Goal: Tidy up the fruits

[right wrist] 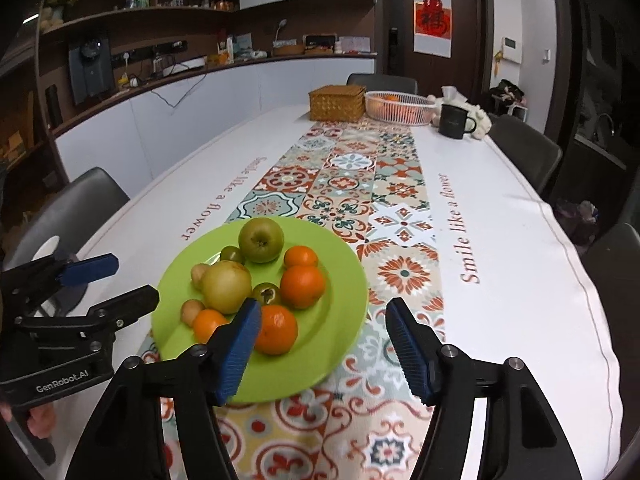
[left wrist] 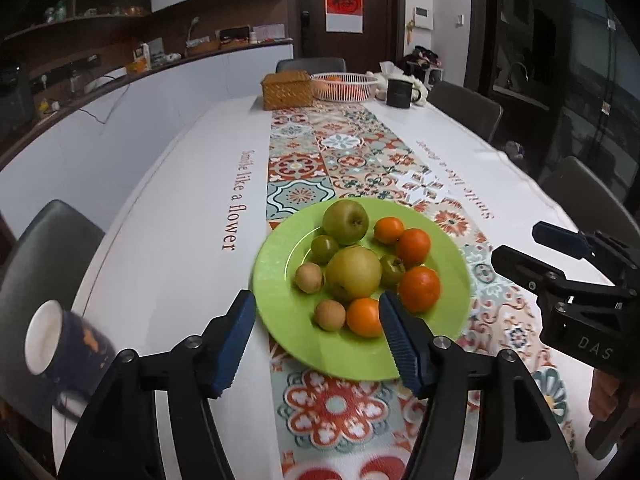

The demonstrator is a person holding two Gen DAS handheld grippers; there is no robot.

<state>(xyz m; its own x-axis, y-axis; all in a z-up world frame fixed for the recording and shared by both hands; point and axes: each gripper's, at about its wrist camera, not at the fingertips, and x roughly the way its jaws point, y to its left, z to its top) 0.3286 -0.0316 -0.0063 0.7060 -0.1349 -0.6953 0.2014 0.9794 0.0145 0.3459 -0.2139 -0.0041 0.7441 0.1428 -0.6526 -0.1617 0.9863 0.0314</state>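
**A home dining room is surrounding me**

I am looking down a long dining table (right wrist: pixel 520 216) wearing a white cloth printed "Smile like a flower", with a tile-patterned runner (right wrist: pixel 352 184) lying along its middle. Dark chairs (right wrist: pixel 524 148) are standing at its sides and far end. A green plate of fruit (right wrist: pixel 336 320), a woven box (right wrist: pixel 337 103), a white basket (right wrist: pixel 400 109) and a black mug (right wrist: pixel 454 121) are sitting on it. A curved counter (right wrist: pixel 208 68) with shelves of household clutter is running along the wall, and a red paper decoration (right wrist: pixel 432 20) is hanging on the dark door. What may be a sink tap (right wrist: pixel 606 122) is showing dimly at the right.
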